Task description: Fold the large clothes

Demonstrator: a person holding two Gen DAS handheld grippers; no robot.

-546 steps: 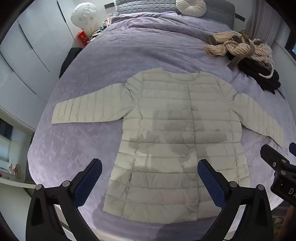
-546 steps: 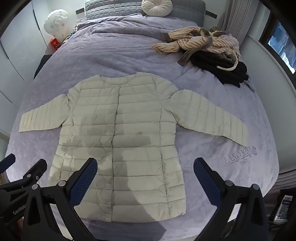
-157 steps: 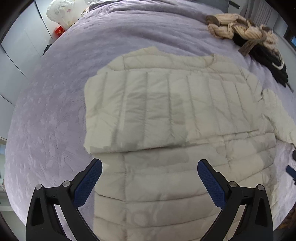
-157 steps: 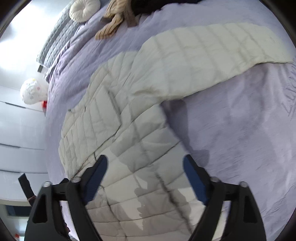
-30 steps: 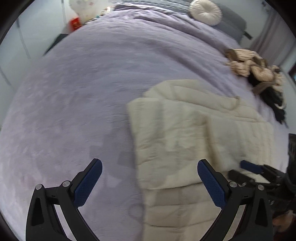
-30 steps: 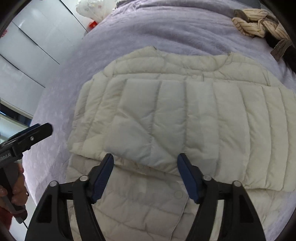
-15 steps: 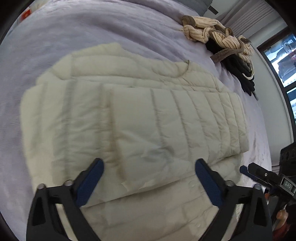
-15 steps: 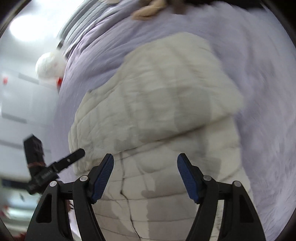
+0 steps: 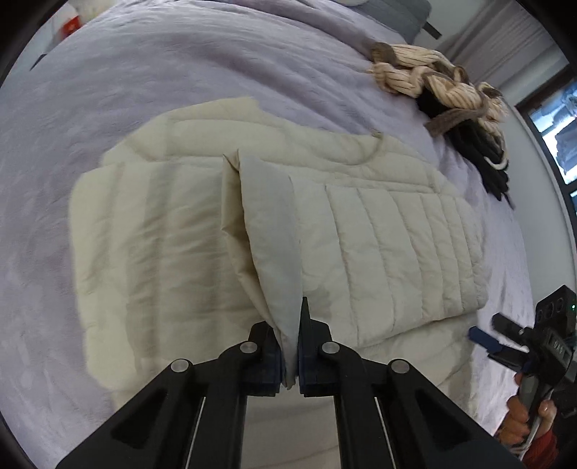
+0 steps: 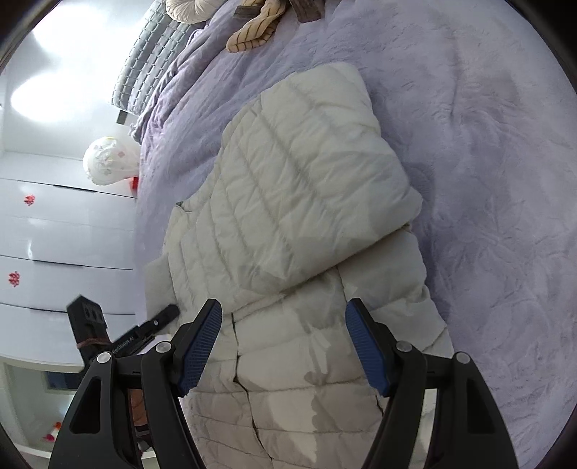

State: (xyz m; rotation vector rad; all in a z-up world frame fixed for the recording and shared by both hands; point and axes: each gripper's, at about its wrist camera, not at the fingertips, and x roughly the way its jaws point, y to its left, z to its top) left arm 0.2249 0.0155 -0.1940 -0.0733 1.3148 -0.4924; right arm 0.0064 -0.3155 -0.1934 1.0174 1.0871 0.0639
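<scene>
The left gripper (image 9: pixel 290 346) had just clamped shut on a raised edge of a cream quilted jacket (image 9: pixel 378 249) lying on a lilac bed (image 9: pixel 180 72).

The pinched fabric was the end of a folded sleeve, drawn up between the pads into a peak. The right gripper (image 10: pixel 285 346) hovered with its jaws spread wide over the jacket's lower half, holding nothing. There was one jacket, both sleeves folded across the chest, collar toward the headboard and hem toward the person, so its long axis ran up the bed. One heap of striped and black clothes (image 9: pixel 450 97) lay well apart near the far right corner. One round cushion (image 10: pixel 187 9) sat by the grey headboard (image 10: pixel 144 61). One white patterned bag (image 10: pixel 108 166) stood beside the bed, against white cupboard doors (image 10: pixel 54 234). Nothing lay between the grippers and the jacket.
</scene>
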